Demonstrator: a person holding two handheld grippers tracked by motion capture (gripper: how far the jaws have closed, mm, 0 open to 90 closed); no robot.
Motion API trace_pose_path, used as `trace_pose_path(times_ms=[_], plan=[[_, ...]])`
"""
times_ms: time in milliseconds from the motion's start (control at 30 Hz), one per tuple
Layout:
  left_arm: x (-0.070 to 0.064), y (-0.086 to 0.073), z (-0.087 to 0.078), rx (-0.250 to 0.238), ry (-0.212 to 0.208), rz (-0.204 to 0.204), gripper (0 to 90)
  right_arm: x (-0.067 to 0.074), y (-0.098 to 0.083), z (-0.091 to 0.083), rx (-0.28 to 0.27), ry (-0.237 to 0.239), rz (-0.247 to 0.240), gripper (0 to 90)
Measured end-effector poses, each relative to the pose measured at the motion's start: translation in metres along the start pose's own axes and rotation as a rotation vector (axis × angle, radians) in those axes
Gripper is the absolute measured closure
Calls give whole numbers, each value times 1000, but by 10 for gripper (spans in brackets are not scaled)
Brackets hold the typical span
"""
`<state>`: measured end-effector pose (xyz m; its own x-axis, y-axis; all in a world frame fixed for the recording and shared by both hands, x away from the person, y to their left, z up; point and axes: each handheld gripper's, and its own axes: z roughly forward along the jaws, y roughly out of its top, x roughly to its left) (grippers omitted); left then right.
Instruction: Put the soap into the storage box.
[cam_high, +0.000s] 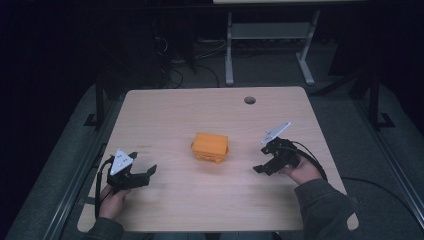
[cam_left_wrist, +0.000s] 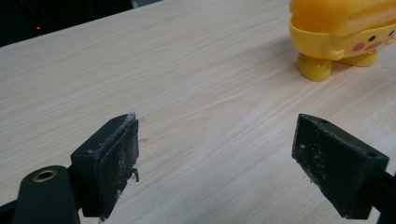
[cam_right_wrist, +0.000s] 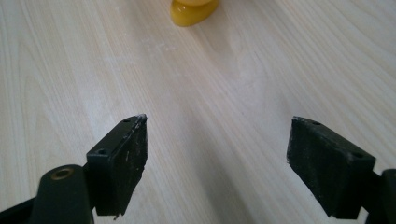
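A yellow-orange toy box (cam_high: 210, 147) with small feet and a cartoon face stands at the middle of the light wooden table (cam_high: 170, 110). In the left gripper view the toy box (cam_left_wrist: 341, 32) sits at the top right, its pink cheeks showing. One yellow foot of the toy box (cam_right_wrist: 192, 11) shows at the top of the right gripper view. My left gripper (cam_high: 142, 170) rests low on the table to the toy's left, open and holding nothing (cam_left_wrist: 217, 161). To the toy's right my right gripper (cam_high: 261, 160) is open too, nothing between its jaws (cam_right_wrist: 217, 161).
A round cable hole (cam_high: 249, 100) lies near the table's far edge. Beyond the table stands another desk's white frame (cam_high: 229, 55) among floor cables. Black cables trail from both grippers off the near side. Bare tabletop surrounds the toy.
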<state>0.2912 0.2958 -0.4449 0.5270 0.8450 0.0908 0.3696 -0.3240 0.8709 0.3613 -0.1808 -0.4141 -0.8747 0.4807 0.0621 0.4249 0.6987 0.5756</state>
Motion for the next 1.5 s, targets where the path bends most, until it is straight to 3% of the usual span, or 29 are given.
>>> trace_pose_path(times_ms=[1500], plan=[[-5,0,2,9,-18,14,140,20,-105,-17,-64,-51,164,200]])
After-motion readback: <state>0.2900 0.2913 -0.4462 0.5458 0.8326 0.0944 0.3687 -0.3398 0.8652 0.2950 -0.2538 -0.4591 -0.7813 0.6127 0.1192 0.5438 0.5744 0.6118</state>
